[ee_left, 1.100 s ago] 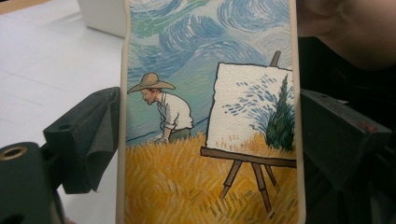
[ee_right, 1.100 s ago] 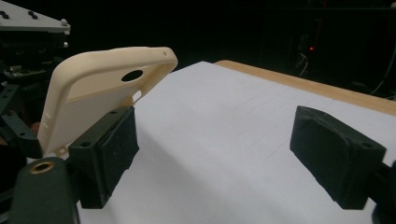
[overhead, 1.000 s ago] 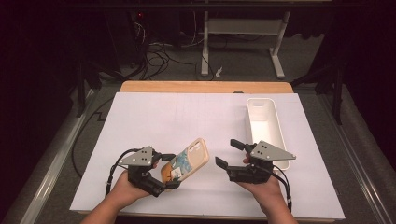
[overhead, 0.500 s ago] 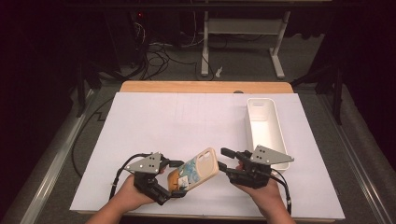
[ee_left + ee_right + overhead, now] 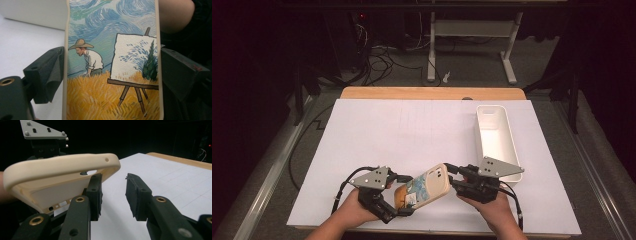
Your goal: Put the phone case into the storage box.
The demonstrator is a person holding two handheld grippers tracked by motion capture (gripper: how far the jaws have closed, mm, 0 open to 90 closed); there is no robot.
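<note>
Cream phone case (image 5: pixel 424 186) is clamped across its width by the left gripper (image 5: pixel 399 200) above the table's near edge; the right gripper (image 5: pixel 455 179), jaws just narrowing but gapped, could miss its rim.

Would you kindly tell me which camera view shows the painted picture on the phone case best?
The left gripper view: the phone case shows its painter, easel and wheat field close up. The high view shows the phone case small; the right gripper view shows its cream rim and plain inside.

I see a matt cream rubbery phone case (image 5: pixel 424 186) with a painted print, matt white paper sheet (image 5: pixel 412 135) beneath it, smooth white plastic bin (image 5: pixel 497 140) beside.
</note>
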